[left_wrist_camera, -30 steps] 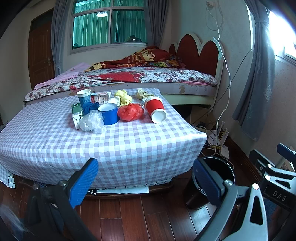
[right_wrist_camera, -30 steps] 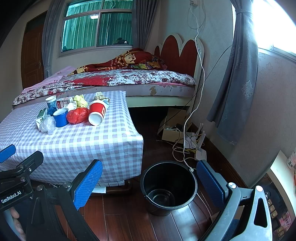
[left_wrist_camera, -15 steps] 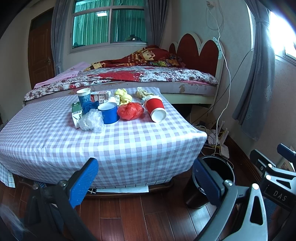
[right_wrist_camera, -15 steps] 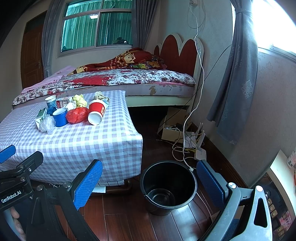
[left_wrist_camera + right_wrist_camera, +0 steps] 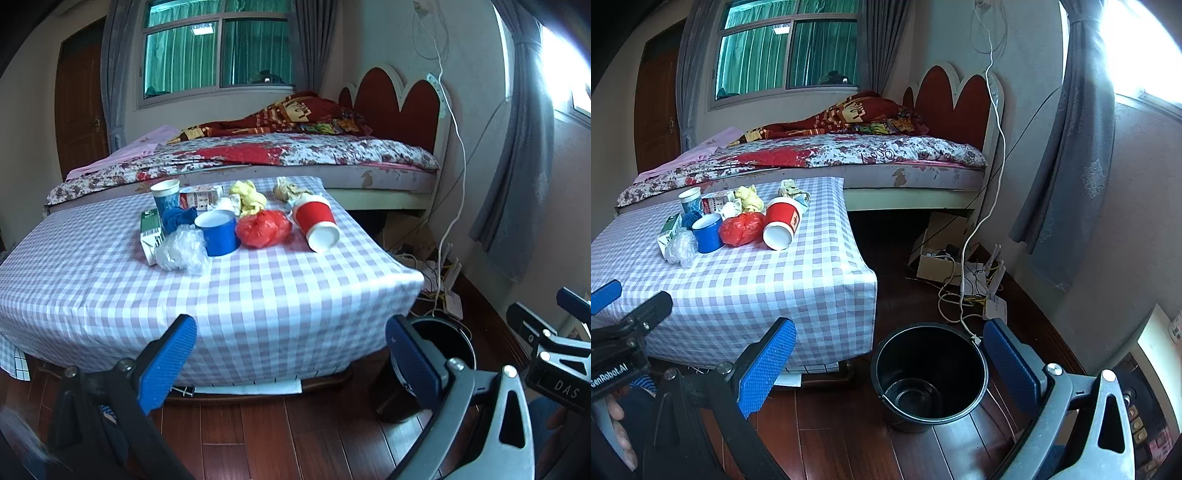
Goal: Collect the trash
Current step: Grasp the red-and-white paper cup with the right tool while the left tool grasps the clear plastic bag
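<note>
Trash pile (image 5: pixel 221 225) sits mid-table (image 5: pixel 258 295), well ahead of both grippers: red cup (image 5: pixel 317 223) on its side, blue cup (image 5: pixel 218 232), red bag (image 5: pixel 263 229), clear wrap (image 5: pixel 181 252). Bin (image 5: pixel 929 373) on the floor between the right gripper's (image 5: pixel 886 363) fingers. Left gripper (image 5: pixel 291 358) and right both spread wide, holding and touching nothing.

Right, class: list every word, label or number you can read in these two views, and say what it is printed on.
"DAS": right gripper body, left wrist view.
"GenRobot.AI": left gripper body, right wrist view.
Green carton, small box, red cup: print too small to read.
</note>
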`<state>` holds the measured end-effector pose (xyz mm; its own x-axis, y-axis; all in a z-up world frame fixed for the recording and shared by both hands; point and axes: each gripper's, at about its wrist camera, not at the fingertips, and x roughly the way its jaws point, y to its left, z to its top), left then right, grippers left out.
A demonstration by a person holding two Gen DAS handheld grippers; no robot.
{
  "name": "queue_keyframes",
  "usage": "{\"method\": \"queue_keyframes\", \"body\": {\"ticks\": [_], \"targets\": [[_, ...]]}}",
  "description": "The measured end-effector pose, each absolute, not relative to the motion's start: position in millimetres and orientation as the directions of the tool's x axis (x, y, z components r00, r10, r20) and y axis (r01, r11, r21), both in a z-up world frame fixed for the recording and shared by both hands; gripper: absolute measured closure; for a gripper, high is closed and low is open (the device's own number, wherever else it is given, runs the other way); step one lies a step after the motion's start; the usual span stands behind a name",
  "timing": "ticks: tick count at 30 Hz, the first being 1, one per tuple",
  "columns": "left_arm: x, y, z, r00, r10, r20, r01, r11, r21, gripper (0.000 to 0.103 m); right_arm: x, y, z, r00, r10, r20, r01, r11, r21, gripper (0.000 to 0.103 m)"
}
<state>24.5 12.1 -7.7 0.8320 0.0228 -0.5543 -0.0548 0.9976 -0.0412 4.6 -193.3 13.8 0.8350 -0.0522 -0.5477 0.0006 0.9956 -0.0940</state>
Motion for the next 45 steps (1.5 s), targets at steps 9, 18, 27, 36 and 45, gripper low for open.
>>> {"method": "queue_keyframes", "body": {"ticks": [9, 18, 27, 36, 45], "targets": [[56.6, 38.7, -16.0, 0.827, 0.094, -0.555, -0.127, 0.992, -0.022, 0.001, 47.5, -175.9, 6.1, 0.826, 0.02, -0.563, -0.102, 0.988, -0.115, 0.001], [111.9, 114.7, -42.4, 0.767, 0.202, -0.609, -0.264, 0.964, -0.013, 0.001, 123.9, -116.8, -9.3, 0.801, 0.109, -0.588, -0.245, 0.957, -0.156, 0.001], [161.1, 161.0, -59.1, 0.761, 0.212, -0.614, -0.316, 0.947, -0.064, 0.002, 201.6, -68.2, -29.3, 0.757, 0.211, -0.619, -0.324, 0.943, -0.075, 0.003], [193.6, 163.5, -72.1, 0.742, 0.207, -0.637, -0.308, 0.95, -0.051, 0.009, 244.3, -48.9, -43.8, 0.717, 0.227, -0.659, -0.338, 0.94, -0.044, 0.017], [202.0, 167.7, -82.0, 0.735, 0.161, -0.659, -0.27, 0.961, -0.067, 0.047, 253.3, -50.3, -50.4, 0.685, 0.263, -0.679, -0.361, 0.933, -0.003, 0.044]]}}
